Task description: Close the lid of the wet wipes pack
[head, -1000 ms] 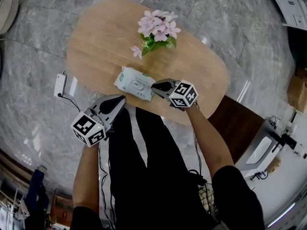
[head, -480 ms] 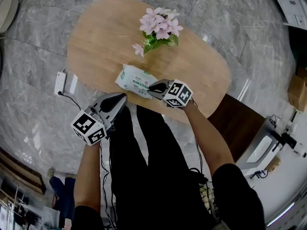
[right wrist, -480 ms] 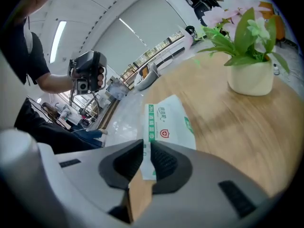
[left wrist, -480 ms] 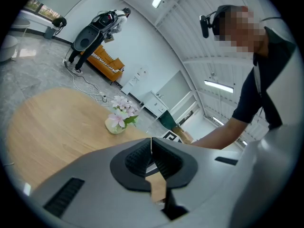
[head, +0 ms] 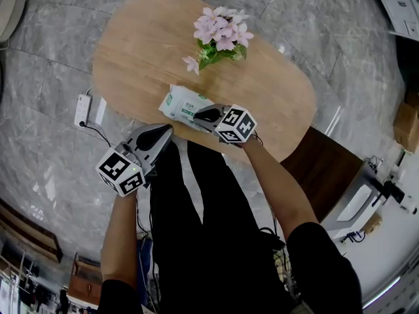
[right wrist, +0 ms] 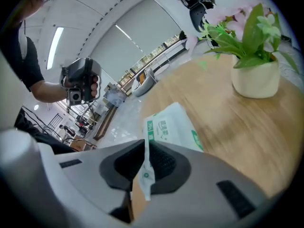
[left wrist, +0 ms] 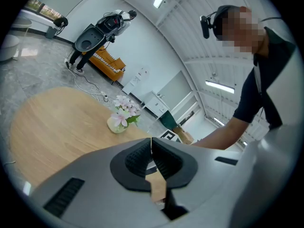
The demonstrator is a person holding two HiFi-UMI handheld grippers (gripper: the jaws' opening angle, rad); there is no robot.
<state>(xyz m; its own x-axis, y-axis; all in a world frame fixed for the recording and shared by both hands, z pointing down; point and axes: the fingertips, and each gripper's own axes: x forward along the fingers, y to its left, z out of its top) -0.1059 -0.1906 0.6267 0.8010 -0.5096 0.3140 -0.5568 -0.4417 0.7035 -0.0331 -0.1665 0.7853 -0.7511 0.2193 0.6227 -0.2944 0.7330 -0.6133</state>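
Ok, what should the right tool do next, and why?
Probably carry the thin white flap down onto the white-and-green wet wipes pack and press: the right tool, jaws just closed further, seems to pinch it over the pack.

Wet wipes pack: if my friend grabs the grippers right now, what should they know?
Left gripper: shut, empty, held just off the near edge of the table.
Right gripper: jaws have just been closing; they seem to pinch the thin near edge of the wet wipes pack.
The pack lies on the table, in front of the flowers.
Done: cannot tell, the right gripper hides the lid.
Left: check the lid; press it shut if open.
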